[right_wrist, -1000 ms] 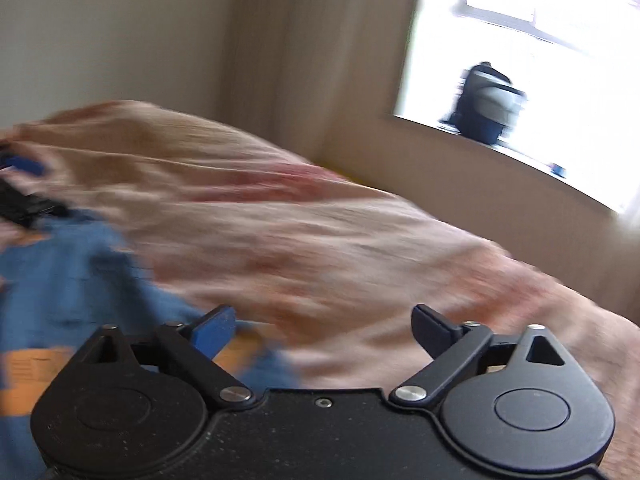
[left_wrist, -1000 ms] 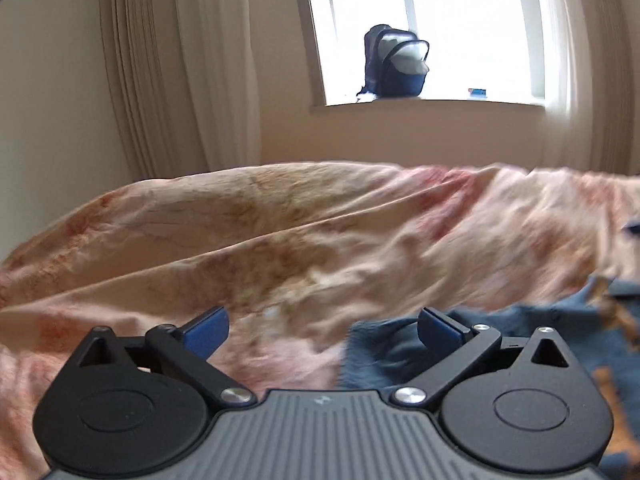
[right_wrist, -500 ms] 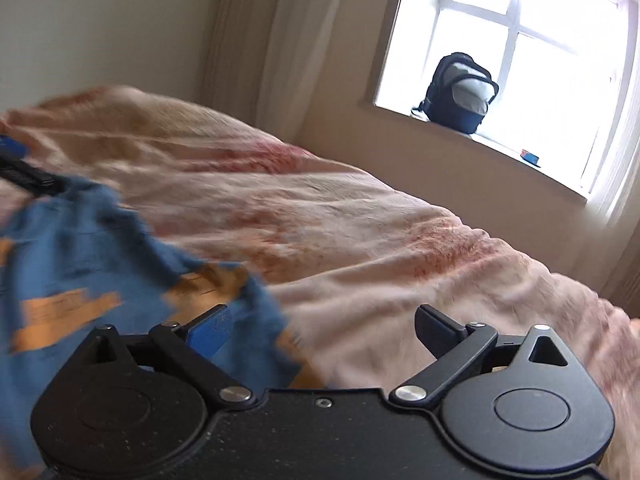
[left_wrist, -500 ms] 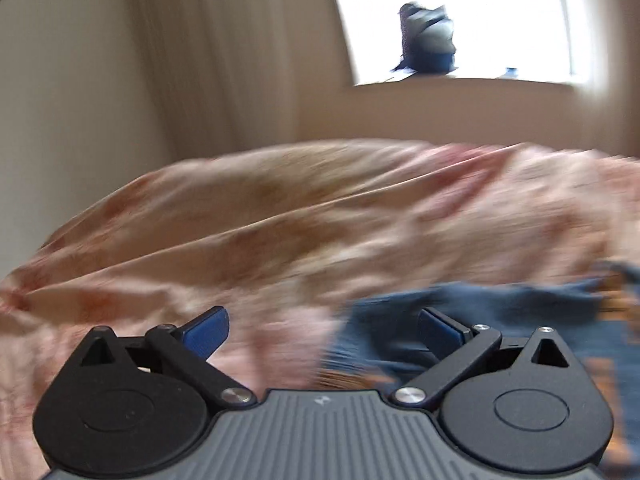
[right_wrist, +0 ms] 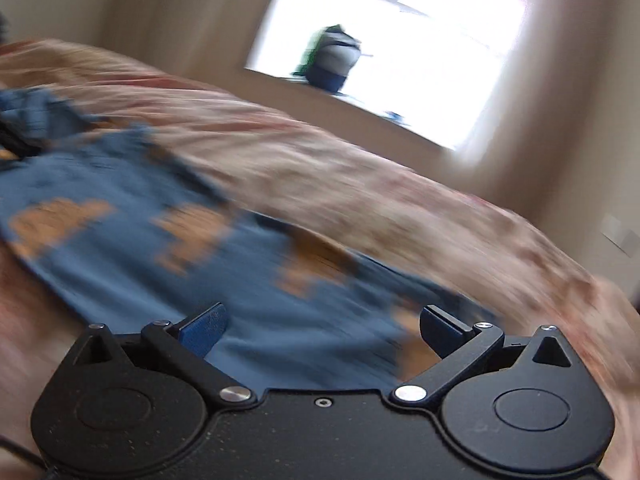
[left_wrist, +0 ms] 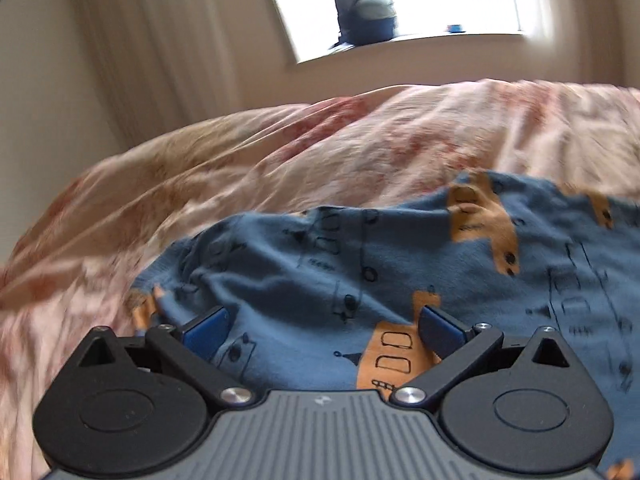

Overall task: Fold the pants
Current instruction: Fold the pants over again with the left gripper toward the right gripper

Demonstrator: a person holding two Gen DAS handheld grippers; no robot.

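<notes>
The pants [left_wrist: 400, 256] are blue with orange vehicle prints and lie rumpled on a pink flowered bedspread [left_wrist: 280, 160]. My left gripper [left_wrist: 322, 326] hovers over their near left part, its blue pads wide apart and touching no cloth. In the blurred right wrist view the pants [right_wrist: 140, 248] spread from the left edge to under my right gripper [right_wrist: 322, 326]. Its jaws are opening; the cloth lies below the gap, and the pads do not press on it.
The bedspread [right_wrist: 400, 184] runs on past the pants to the far edge. Behind it a backpack [left_wrist: 364, 12] sits on the windowsill, with a curtain [left_wrist: 160, 40] to the left. A dark blurred shape [right_wrist: 16, 144] lies at the pants' far left end.
Both grippers have swept across the bed over the pants, which now fill the lower part of each view. The left camera tilted further down. Both stayed open, holding nothing.
</notes>
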